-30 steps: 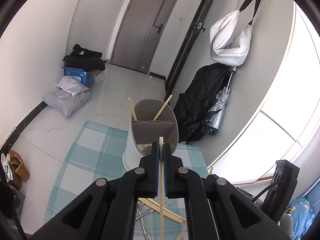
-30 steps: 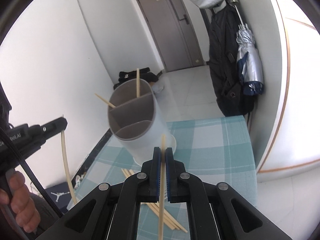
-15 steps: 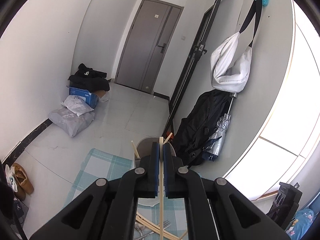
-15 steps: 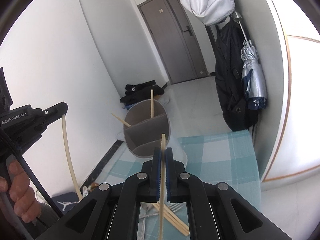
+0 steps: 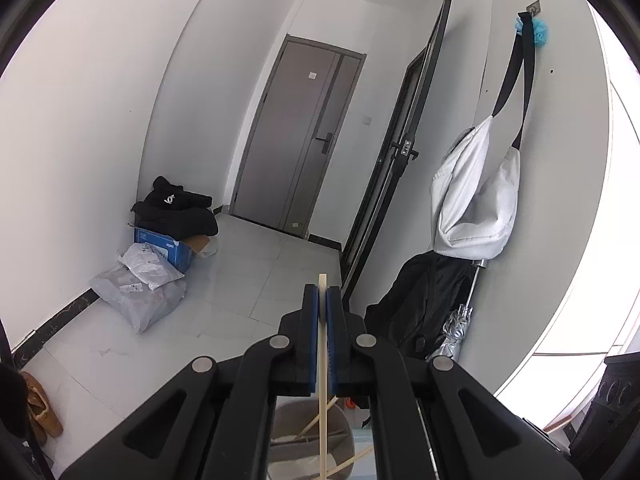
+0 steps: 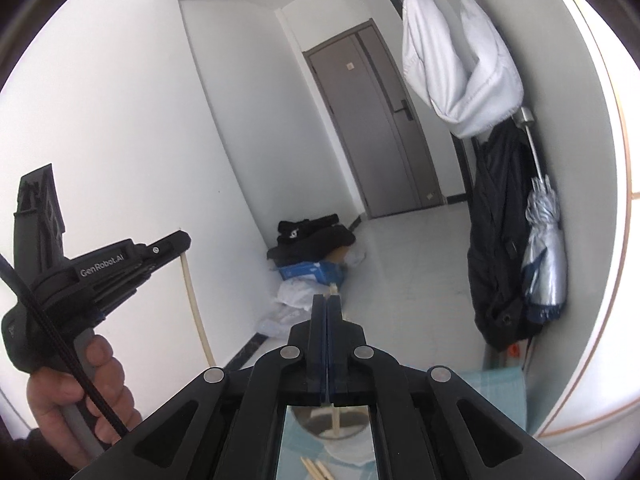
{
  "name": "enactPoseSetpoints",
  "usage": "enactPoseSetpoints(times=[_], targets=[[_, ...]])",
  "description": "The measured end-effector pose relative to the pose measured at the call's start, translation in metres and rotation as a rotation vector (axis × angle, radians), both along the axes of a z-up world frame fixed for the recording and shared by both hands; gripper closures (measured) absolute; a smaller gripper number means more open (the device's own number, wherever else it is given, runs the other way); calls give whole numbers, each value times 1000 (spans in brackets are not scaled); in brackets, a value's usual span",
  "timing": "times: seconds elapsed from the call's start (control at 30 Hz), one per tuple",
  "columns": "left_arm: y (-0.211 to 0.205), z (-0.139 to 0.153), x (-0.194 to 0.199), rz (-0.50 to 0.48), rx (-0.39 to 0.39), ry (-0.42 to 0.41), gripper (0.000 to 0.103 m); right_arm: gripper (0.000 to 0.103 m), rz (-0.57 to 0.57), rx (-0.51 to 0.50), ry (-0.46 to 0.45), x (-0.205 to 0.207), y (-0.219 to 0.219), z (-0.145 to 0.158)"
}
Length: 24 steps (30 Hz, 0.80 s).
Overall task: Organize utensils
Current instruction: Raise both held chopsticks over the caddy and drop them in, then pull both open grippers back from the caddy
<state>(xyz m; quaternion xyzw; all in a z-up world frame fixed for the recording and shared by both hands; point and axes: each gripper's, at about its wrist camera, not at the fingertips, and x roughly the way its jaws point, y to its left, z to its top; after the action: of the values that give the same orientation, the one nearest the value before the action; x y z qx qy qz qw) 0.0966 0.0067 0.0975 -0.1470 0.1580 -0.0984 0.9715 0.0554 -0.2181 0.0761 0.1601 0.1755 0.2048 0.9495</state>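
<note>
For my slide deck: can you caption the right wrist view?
Right gripper shut on a chopstick above the utensil holder; left gripper holds another.

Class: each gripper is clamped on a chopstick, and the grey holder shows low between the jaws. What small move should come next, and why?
Probably lower the left gripper so its chopstick tips into the holder. Both the left and the right gripper are shut on upright sticks, and the holder, already with sticks in it, sits right below them. The right chopstick can follow.
</note>
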Motion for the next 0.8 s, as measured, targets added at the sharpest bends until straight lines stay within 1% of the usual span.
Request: enactPoseSetpoints(times=[0.13, 0.2, 0.3, 0.37, 0.47, 0.6, 0.73, 0.8], targets=[[-1, -6, 26, -1, 16, 13, 102, 103, 39, 6, -12, 25, 4, 5], [-2, -12, 37, 1, 25, 29, 102, 103, 49, 17, 10, 35, 3, -1], [-2, -17, 46, 15, 48, 24, 102, 103, 58, 35, 52, 46, -4, -18], [-3, -19, 51, 27, 67, 10, 102, 103, 63, 45, 68, 47, -11, -30], [-5, -23, 59, 37, 73, -4, 102, 103, 45, 42, 104, 51, -18, -46], [-12, -26, 66, 44, 98, -29, 102, 102, 20, 96, 162, 55, -28, -70], [-24, -33, 64, 61, 166, -92, 102, 100, 3, 98, 175, 56, -33, -84], [-30, -38, 62, 51, 196, -118, 102, 100, 12, 97, 182, 57, -33, -88]])
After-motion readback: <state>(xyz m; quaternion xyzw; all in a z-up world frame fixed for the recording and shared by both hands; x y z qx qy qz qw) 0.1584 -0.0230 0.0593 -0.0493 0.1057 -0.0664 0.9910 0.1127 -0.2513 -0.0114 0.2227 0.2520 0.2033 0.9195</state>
